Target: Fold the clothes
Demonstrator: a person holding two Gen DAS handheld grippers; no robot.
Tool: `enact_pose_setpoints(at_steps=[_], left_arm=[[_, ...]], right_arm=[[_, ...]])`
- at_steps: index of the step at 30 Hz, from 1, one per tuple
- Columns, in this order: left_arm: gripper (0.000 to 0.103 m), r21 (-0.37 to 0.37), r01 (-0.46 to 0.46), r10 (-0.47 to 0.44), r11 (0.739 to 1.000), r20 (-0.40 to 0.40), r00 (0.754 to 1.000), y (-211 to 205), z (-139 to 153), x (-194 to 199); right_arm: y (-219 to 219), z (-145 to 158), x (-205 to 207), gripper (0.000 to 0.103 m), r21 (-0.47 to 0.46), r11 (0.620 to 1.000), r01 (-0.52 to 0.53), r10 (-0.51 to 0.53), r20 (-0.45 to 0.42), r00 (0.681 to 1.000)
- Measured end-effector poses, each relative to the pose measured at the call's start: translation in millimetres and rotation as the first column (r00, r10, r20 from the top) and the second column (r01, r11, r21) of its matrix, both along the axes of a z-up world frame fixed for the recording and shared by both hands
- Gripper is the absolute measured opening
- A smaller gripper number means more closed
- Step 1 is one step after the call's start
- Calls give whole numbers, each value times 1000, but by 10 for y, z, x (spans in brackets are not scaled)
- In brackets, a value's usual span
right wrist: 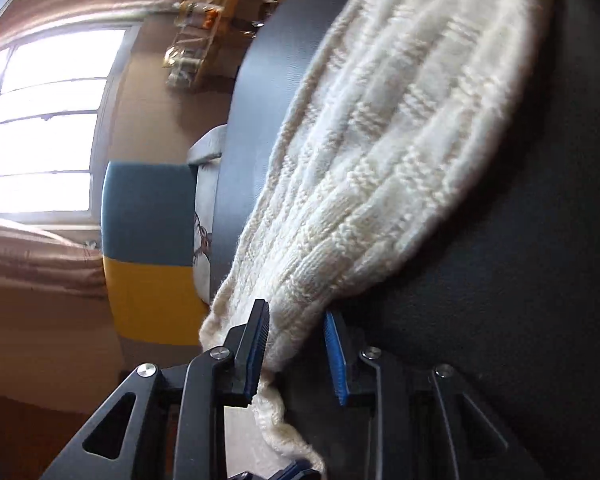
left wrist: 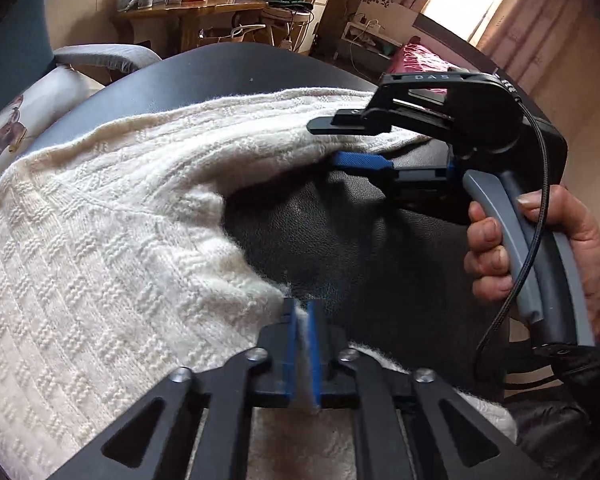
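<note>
A cream knitted sweater (left wrist: 112, 216) lies spread on a black leather surface (left wrist: 372, 240). At the bottom of the left wrist view, my left gripper (left wrist: 302, 306) is shut on the sweater's near edge, with a thin strip of knit squeezed between its blue pads. A hand (left wrist: 496, 252) holds my right gripper (left wrist: 324, 142) at the sweater's far right edge, with one finger over the knit and the blue pad under it. The right wrist view is rolled sideways. In it my right gripper (right wrist: 296, 312) is shut on a bunched edge of the sweater (right wrist: 380, 140).
A grey cushion with a deer print (left wrist: 16, 128) lies at the left. A blue and yellow chair back (right wrist: 152, 248) stands beyond the surface's edge. A wooden table (left wrist: 196, 12) crowded with jars stands at the back. A bright window (right wrist: 48, 128) has curtains.
</note>
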State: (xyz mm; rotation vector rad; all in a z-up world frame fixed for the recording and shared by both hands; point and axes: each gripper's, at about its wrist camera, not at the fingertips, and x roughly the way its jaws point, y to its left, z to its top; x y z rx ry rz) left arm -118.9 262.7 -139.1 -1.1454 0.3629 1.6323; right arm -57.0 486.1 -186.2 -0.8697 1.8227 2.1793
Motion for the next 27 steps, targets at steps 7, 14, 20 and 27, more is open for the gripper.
enact_pose_setpoints(at_steps=[7, 14, 20, 27], left_arm=[[4, 56, 81, -85, 995, 90, 992, -277, -76, 108], [5, 97, 29, -46, 995, 177, 983, -223, -38, 22], [6, 202, -84, 43, 976, 198, 979, -351, 239, -187], [7, 98, -266, 256, 959, 110, 960, -281, 78, -666]], right_arm=[[-21, 386, 58, 9, 268, 954, -136, 127, 52, 991], [44, 150, 256, 18, 200, 964, -172, 148, 133, 980], [230, 430, 478, 24, 263, 948, -177, 133, 175, 976], [461, 816, 301, 25, 653, 720, -234, 13, 325, 946]])
